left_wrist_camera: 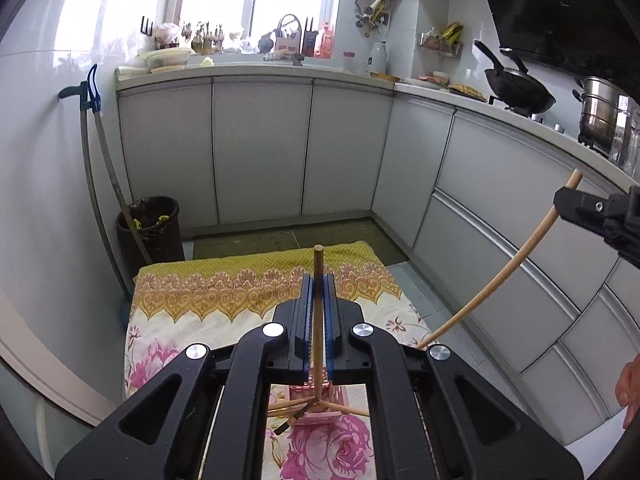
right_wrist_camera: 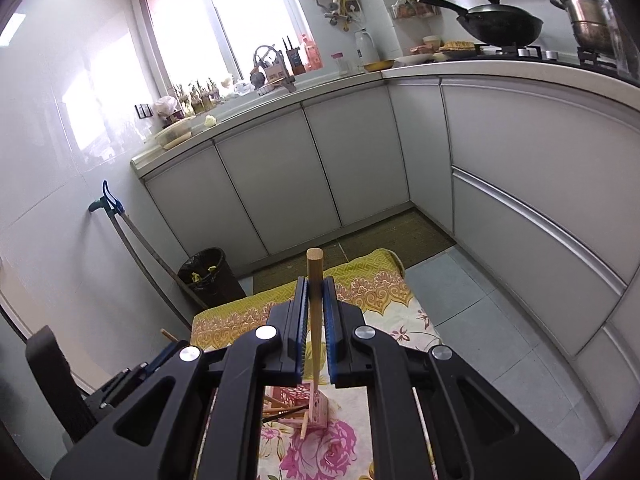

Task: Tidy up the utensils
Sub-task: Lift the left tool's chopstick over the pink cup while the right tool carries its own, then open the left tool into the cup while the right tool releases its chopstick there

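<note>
Left gripper (left_wrist_camera: 319,304) clamped on one wooden chopstick (left_wrist_camera: 318,280), blue pads pressed against its shaft, blunt end poking out past the tips toward 12 o'clock and the thin end reaching down toward 6. Right gripper (right_wrist_camera: 316,308) likewise shut on a second chopstick (right_wrist_camera: 315,276), thick end up at 12 o'clock; seen from the left wrist view, that same stick slants from about 2 o'clock down toward 5. Directly below both, at 6 o'clock between the gripper arms, a pink perforated utensil holder (right_wrist_camera: 316,408) lying tipped on its side on the floral cloth (left_wrist_camera: 256,292), with more chopsticks (left_wrist_camera: 288,406) and a dark-handled utensil spilling loose beside its mouth. Farther out, a black waste bin (left_wrist_camera: 154,224) at 10 o'clock and grey kitchen cabinets across 12 to 3. Step in hand, as a judgement: carrying a lifted stick in each gripper, pickup done, placement not yet begun. Next move probably calls for getting the holder upright first, then lowering each thin end into its opening without the two sticks crossing.
</note>
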Tool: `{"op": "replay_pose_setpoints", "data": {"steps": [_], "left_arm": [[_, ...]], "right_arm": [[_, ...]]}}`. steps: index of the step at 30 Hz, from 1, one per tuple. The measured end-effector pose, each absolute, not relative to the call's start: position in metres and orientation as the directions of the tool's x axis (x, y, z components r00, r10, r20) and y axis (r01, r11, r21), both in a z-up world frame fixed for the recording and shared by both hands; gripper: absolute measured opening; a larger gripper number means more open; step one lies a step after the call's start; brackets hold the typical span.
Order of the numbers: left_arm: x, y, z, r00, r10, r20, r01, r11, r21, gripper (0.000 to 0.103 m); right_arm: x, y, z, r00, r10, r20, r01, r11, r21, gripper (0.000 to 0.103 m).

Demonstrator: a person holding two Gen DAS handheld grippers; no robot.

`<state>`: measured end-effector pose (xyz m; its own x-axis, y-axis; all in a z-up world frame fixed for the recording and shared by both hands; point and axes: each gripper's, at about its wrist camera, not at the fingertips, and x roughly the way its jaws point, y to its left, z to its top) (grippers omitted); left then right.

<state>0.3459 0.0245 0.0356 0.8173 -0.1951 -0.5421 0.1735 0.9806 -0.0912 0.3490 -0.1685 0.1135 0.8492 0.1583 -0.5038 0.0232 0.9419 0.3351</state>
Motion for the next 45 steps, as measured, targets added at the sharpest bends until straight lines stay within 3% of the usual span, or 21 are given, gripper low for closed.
{"op": "replay_pose_setpoints", "data": {"steps": [6,18,29,31,32,33,37,39,40,43,45], "left_arm": [[0.360,0.035,0.009,0.768,-0.218,-0.602,0.167,0.976,-0.140,0.005],[0.309,0.059,0.061,0.859,-0.238,-0.453,0.177,0.969,-0.174,0.005],[0.281,0.071,0.053,0.875,-0.201,-0.441,0.149,0.977,-0.151,0.006],[0.279,0.075,0.052,0.876,-0.194,-0.441,0.139,0.978,-0.154,0.006],[0.277,0.077,0.053,0.879,-0.190,-0.438,0.133,0.978,-0.158,0.006],[0.276,0.078,0.053,0.880,-0.188,-0.435,0.130,0.978,-0.160,0.007],[0.265,0.079,0.058,0.884,-0.193,-0.426,0.136,0.978,-0.161,0.011],[0.258,0.076,0.059,0.880,-0.207,-0.428,0.153,0.976,-0.158,0.015],[0.255,0.073,0.059,0.875,-0.216,-0.432,0.165,0.974,-0.153,0.016],[0.242,0.062,0.056,0.856,-0.256,-0.450,0.215,0.966,-0.141,0.029],[0.233,0.053,0.053,0.846,-0.276,-0.457,0.248,0.961,-0.122,0.044]], "right_arm": [[0.361,-0.148,0.099,0.849,0.178,-0.498,-0.009,0.946,0.323,0.008],[0.376,-0.107,0.074,0.826,0.207,-0.524,-0.057,0.956,0.289,0.008],[0.384,-0.082,0.013,0.786,0.193,-0.587,-0.047,0.966,0.255,0.010],[0.380,-0.085,0.011,0.784,0.204,-0.586,-0.046,0.961,0.273,0.025],[0.376,-0.088,0.012,0.790,0.204,-0.578,-0.041,0.958,0.282,0.041],[0.373,-0.091,0.013,0.796,0.203,-0.570,-0.036,0.956,0.291,0.049],[0.359,-0.109,0.020,0.802,0.211,-0.559,-0.017,0.944,0.331,0.054],[0.347,-0.123,0.023,0.811,0.215,-0.544,-0.004,0.932,0.363,0.072],[0.339,-0.131,0.024,0.816,0.214,-0.537,0.005,0.926,0.377,0.075],[0.315,-0.160,0.025,0.832,0.201,-0.517,0.038,0.910,0.414,0.087],[0.296,-0.183,0.022,0.849,0.167,-0.501,0.076,0.900,0.430,0.096]]}}
